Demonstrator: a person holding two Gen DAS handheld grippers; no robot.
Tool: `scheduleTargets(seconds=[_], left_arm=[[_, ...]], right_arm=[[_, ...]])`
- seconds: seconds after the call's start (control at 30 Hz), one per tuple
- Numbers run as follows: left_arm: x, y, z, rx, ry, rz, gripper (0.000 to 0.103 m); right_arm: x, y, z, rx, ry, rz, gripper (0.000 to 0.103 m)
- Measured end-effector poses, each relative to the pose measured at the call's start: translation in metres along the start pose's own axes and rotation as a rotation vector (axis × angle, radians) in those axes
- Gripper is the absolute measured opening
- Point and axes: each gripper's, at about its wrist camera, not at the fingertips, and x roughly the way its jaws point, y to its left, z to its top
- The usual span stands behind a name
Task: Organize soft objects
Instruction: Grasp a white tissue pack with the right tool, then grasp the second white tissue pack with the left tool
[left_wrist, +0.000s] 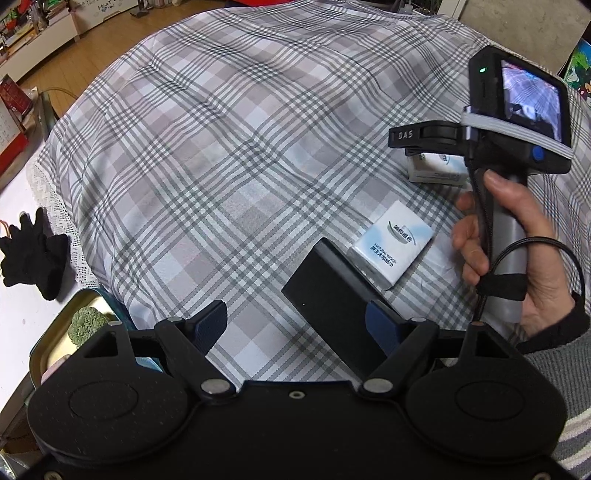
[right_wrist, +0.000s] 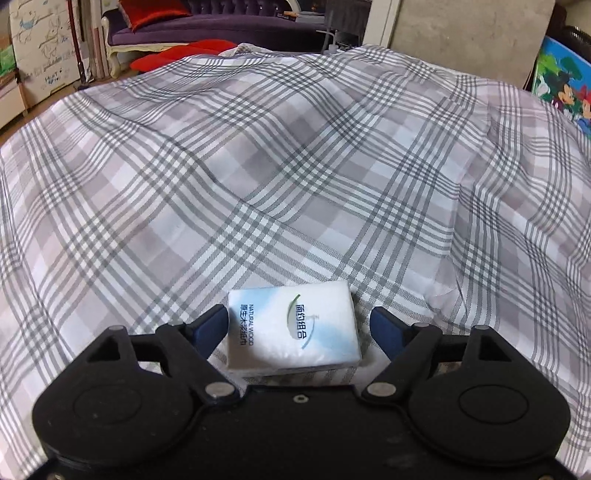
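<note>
Tissue pack (right_wrist: 293, 328): lies flat on your plaid cloth (right_wrist: 295, 177), between the right gripper (right_wrist: 297, 325) fingers.
Right gripper: released; pads not pressing the pack.
Left gripper (left_wrist: 295, 321): released, beside a black box (left_wrist: 332, 302).
Second tissue pack (left_wrist: 393, 245): just past that box.

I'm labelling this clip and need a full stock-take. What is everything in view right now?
tissue packs: two, white and blue; one between the right gripper's fingers, one on the cloth nearer the left gripper
black box: one, against the left gripper's right finger
plaid cloth: one, grey and white, covering the surface
black gloves: left edge, off the cloth
tin: one, teal, holding a green tuft
left gripper: open
right gripper: open, straddling a pack
hand: holding the right gripper's handle
</note>
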Motion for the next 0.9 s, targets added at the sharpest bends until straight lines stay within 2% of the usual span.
scheduleTargets(seconds=[0.03, 0.1, 0.3, 0.43, 0.63, 0.9], left_arm=[[0.000, -0.001, 0.000, -0.001, 0.001, 0.001, 0.079], [-0.001, -0.002, 0.000, -0.001, 0.005, 0.003, 0.079], [-0.008, -0.008, -0.001, 0.006, 0.002, 0.005, 0.079], [-0.013, -0.012, 0.000, 0.001, 0.002, 0.011, 0.079], [-0.019, -0.030, 0.010, 0.000, -0.002, -0.011, 0.079], [-0.008, -0.065, 0.023, -0.040, 0.043, -0.072, 0.080]], right_arm=[[0.001, 0.001, -0.001, -0.009, -0.002, -0.003, 0.082], [0.002, 0.004, -0.002, -0.032, 0.007, 0.006, 0.073], [0.004, -0.016, 0.000, 0.043, 0.066, 0.075, 0.071], [-0.010, -0.037, -0.002, 0.089, 0.076, 0.018, 0.070], [-0.076, -0.089, -0.016, 0.165, -0.015, 0.012, 0.070], [-0.175, -0.161, -0.074, 0.249, -0.176, -0.045, 0.071]])
